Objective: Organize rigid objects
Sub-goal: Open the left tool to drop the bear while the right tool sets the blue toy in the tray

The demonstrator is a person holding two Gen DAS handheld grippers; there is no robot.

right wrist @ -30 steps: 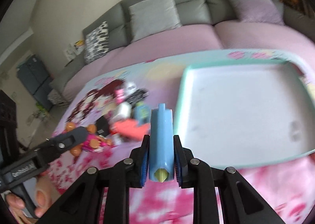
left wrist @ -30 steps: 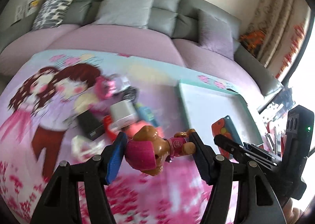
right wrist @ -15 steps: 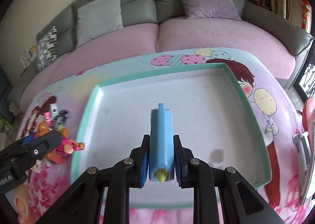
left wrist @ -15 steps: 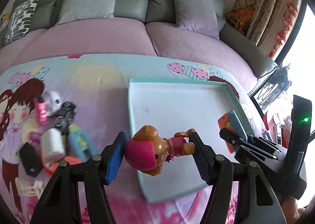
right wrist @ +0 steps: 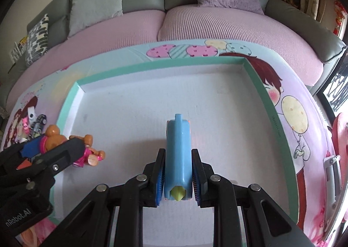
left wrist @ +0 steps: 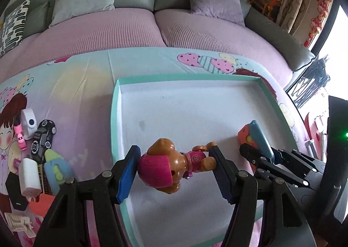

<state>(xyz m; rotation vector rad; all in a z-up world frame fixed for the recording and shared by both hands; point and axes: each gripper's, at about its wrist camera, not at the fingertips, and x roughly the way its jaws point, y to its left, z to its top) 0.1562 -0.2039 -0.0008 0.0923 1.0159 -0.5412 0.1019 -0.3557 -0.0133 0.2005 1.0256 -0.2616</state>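
left gripper: black arms, blue pads, round silver screws | right gripper: black arms, blue ridged pads, silver screws | white letters "nRobot.AI" on black body | small green light glowed

Tray floor bare and open, raised rim around, toy pile left

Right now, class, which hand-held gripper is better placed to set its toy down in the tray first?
Right. Its hand-held gripper holds the blue toy over the tray middle; the left holds its puppy figure near the tray's edge.
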